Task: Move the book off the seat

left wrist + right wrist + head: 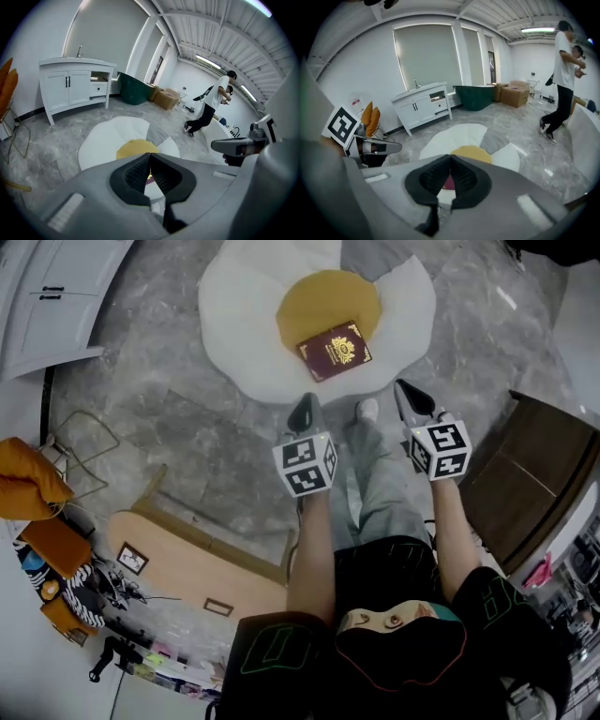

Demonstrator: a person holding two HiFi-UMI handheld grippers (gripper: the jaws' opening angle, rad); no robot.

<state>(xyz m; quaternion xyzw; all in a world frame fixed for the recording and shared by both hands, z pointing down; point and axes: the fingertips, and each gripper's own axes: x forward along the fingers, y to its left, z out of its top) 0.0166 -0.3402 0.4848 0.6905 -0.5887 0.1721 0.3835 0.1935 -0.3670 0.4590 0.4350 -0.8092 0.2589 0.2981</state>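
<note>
Grey marbled floor (169, 399) carrying fried-egg-shaped seat (244, 315), white with yellow centre. Maroon book (335, 351) lying flat on yellow centre, lower corner reaching onto white. White cabinet (47, 296) standing on floor, apart from seat.

book (335, 352): maroon cover, gold crest | closed, flat, skewed | on yellow centre of egg-shaped seat (253, 324), white rim

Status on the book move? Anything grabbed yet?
Done: nothing. The book lies on the yellow centre of the egg-shaped seat.
In hand: nothing. The left gripper and right gripper hover by the seat's near edge, short of the book, jaws together and empty.
Left: open the jaws, reach the book, grip it and carry it off the seat.
</note>
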